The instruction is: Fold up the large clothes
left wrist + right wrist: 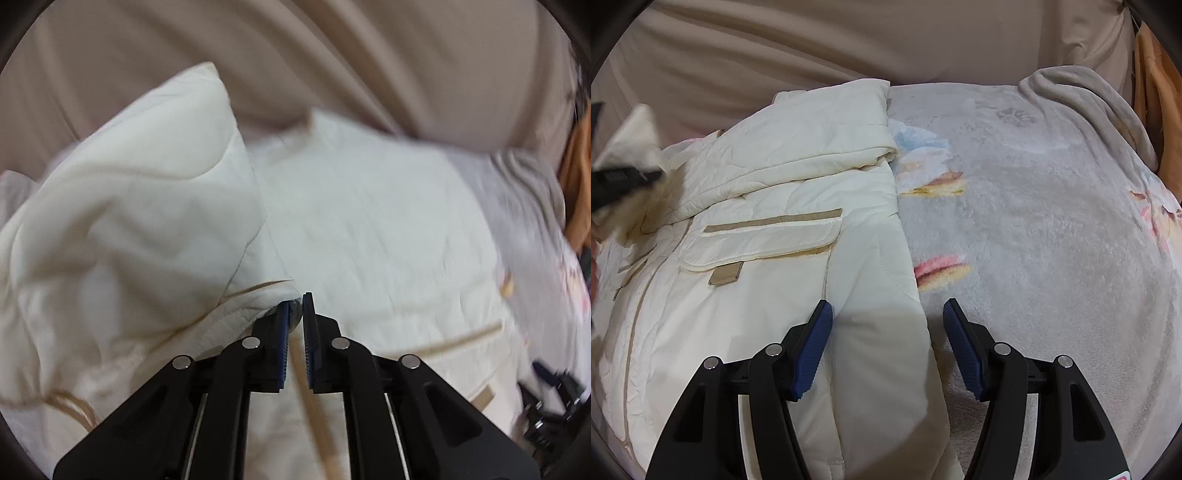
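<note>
Grey floral fleece blanket [1034,229] underneath; cream quilted padded jacket [768,288] spread on its left part. Left gripper [296,306] clenched on jacket fabric, lifted. Right gripper [886,314] released, straddling jacket edge.

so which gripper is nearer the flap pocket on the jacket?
Right, as far as these views show. The right gripper hangs open over the jacket's edge just below the flap pocket. The left gripper is shut on jacket fabric, off toward the far left side.
</note>
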A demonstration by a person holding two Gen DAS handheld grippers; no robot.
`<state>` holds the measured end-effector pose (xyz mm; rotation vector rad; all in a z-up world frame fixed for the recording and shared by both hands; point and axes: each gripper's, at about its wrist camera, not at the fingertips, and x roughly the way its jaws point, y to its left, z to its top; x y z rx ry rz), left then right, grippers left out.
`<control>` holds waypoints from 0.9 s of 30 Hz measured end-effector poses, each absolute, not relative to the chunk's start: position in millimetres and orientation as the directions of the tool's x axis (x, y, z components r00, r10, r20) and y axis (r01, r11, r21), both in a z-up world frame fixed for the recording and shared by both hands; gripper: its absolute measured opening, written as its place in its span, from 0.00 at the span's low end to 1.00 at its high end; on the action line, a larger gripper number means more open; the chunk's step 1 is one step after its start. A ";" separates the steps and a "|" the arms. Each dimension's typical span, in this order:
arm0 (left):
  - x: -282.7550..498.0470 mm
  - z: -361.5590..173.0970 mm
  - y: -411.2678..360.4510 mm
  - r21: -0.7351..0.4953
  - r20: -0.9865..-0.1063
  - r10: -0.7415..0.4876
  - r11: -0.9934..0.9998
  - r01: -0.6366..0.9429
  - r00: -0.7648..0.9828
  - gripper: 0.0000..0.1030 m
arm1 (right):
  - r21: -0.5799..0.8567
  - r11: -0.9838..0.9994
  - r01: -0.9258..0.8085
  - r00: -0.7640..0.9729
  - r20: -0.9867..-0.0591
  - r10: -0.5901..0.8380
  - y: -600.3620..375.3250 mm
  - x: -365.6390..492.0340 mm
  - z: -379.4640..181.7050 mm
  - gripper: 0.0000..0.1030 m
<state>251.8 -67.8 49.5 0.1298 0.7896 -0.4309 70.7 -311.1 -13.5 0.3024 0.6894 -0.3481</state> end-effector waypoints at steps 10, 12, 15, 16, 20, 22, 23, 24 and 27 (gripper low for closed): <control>182.1 56.2 9.1 -0.187 -0.640 -0.478 0.856 0.482 0.601 0.70 | 0.191 0.900 0.392 0.784 -0.582 -0.218 -309.5 56.5 -1.5 0.60; 171.8 67.2 48.8 -0.211 -0.608 -0.470 0.873 0.441 0.640 0.75 | 0.123 0.913 0.388 0.811 -0.517 -0.275 -294.4 49.4 15.4 0.60; 175.3 67.9 91.9 -0.223 -0.597 -0.389 0.921 0.320 0.702 0.75 | 0.045 0.966 0.254 0.871 -0.444 -0.208 -251.8 55.6 49.3 0.66; 178.5 63.2 107.3 -0.235 -0.611 -0.362 0.932 0.275 0.704 0.75 | 0.029 0.981 0.193 0.882 -0.444 -0.160 -235.7 62.5 57.7 0.66; 187.2 35.1 142.9 -0.266 -0.675 -0.292 0.953 0.146 0.678 0.74 | -0.058 0.994 -0.091 0.867 -0.496 0.050 -149.9 113.2 78.1 0.66; 185.3 23.4 157.7 -0.249 -0.698 -0.254 0.963 0.106 0.669 0.74 | -0.110 0.973 -0.204 0.845 -0.522 0.118 -109.8 140.3 76.5 0.63; 184.6 18.9 163.5 -0.252 -0.704 -0.249 0.963 0.094 0.665 0.73 | -0.141 0.960 -0.241 0.835 -0.535 0.131 -92.4 153.8 73.4 0.63; 183.3 14.8 168.1 -0.263 -0.706 -0.255 0.961 0.089 0.661 0.72 | -0.169 0.945 -0.281 0.818 -0.558 0.144 -75.1 170.0 68.3 0.63; 182.7 7.9 171.7 -0.260 -0.704 -0.262 0.960 0.104 0.659 0.71 | -0.204 0.923 -0.327 0.779 -0.611 0.142 -44.7 205.8 51.4 0.63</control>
